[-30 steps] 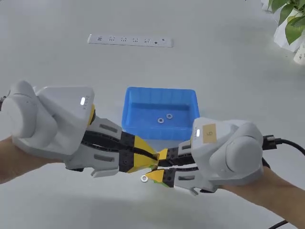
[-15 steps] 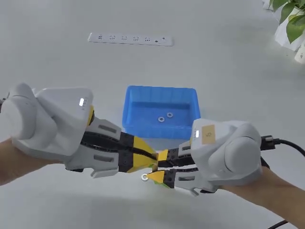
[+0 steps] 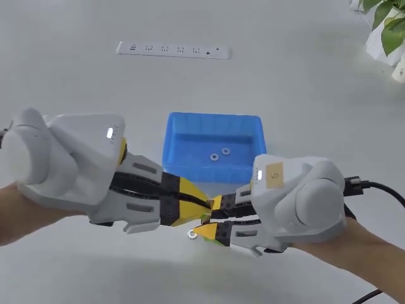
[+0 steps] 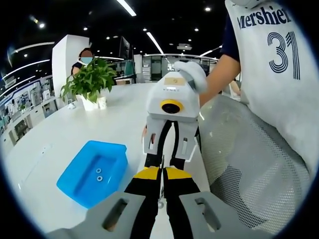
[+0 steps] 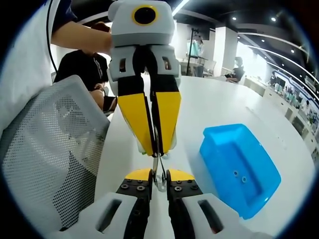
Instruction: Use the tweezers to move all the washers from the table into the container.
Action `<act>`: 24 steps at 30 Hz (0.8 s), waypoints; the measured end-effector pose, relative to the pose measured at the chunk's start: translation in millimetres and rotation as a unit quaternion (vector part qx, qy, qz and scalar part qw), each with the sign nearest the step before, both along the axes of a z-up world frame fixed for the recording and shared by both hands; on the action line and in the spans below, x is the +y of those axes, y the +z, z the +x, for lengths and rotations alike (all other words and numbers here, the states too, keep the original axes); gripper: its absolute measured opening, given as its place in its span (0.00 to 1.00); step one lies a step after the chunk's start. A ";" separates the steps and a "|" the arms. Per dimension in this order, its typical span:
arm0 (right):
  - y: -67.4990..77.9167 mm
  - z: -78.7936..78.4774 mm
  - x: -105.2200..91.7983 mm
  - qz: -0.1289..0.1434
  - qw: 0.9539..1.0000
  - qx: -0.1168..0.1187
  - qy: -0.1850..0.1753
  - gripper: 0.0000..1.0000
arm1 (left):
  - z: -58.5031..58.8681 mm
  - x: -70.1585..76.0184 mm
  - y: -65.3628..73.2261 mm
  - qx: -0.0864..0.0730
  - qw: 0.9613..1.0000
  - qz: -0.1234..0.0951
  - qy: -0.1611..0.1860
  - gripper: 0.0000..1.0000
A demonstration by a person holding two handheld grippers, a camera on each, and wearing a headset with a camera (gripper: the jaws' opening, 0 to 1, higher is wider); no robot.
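Two grippers meet tip to tip over the white table, just in front of the blue container (image 3: pixel 215 118). My left gripper (image 3: pixel 204 212) comes in from the left, and my right gripper (image 3: pixel 209 225) from the right. Thin metal tweezers (image 5: pixel 156 144) run between the left gripper's yellow fingers down into my right gripper (image 5: pixel 158 175), and both sets of jaws are shut on them. One washer (image 3: pixel 192 235) lies on the table right under the tips. Two washers (image 3: pixel 214 159) rest inside the container (image 5: pixel 219 149). In the left gripper view my left gripper (image 4: pixel 162 172) faces the right one.
A white power strip (image 3: pixel 173 50) lies at the far side of the table. A potted plant (image 3: pixel 383 25) stands at the far right corner. A black cable (image 3: pixel 380 190) trails from the right gripper. A mesh chair (image 4: pixel 249 164) stands beside the table.
Hardly anything differs. Both grippers keep their hold, and the joined tips have drifted slightly up in the view over the loose washer.
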State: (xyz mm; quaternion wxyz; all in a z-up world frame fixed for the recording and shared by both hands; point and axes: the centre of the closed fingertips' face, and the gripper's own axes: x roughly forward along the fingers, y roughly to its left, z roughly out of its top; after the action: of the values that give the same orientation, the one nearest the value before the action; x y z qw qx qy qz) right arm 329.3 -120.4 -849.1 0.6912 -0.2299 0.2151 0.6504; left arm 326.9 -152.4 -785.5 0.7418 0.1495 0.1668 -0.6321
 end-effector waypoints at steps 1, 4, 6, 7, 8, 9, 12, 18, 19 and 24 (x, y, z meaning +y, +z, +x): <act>0.4 -0.2 0.0 0.001 1.000 0.000 0.000 0.12 | -0.2 -0.1 0.7 0.001 1.000 -0.002 0.001 0.05; 0.5 -0.3 -0.6 0.002 1.000 0.002 -0.003 0.12 | 0.2 -0.3 1.5 0.003 1.000 -0.008 0.003 0.05; -2.6 -0.6 -1.9 -0.002 1.000 0.004 -0.003 0.12 | 1.5 0.6 -2.3 0.008 1.000 -0.006 0.005 0.05; -4.0 -0.5 -2.3 -0.002 1.000 0.004 -0.004 0.12 | 1.7 -0.1 -1.0 0.012 1.000 -0.014 0.008 0.05; -3.8 -0.3 -2.4 -0.001 1.000 0.006 -0.006 0.12 | 2.1 0.7 -1.3 0.012 1.000 -0.012 0.010 0.05; -3.7 -0.1 -2.3 0.000 1.000 0.007 -0.008 0.12 | 1.8 0.5 -1.2 0.011 1.000 -0.012 0.009 0.05; -4.3 -0.2 -1.9 0.000 1.000 0.008 -0.007 0.12 | 1.8 0.1 -1.2 0.014 1.000 -0.013 0.010 0.05; -5.7 -0.5 -0.8 -0.004 1.000 0.008 -0.002 0.12 | 1.3 1.4 -1.2 0.005 1.000 0.002 0.003 0.05; -6.1 -0.5 -0.8 -0.005 1.000 0.007 -0.001 0.12 | 1.0 1.4 -1.2 0.004 1.000 0.004 0.002 0.05; -6.0 -0.2 0.7 -0.005 1.000 0.004 -0.001 0.12 | 1.4 1.4 -0.7 -0.001 1.000 0.004 0.001 0.05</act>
State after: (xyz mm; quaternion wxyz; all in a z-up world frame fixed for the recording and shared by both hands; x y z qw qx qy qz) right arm 329.1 -119.7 -855.1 0.6896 -0.2306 0.2212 0.6499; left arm 328.3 -151.0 -786.2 0.7421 0.1531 0.1685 -0.6304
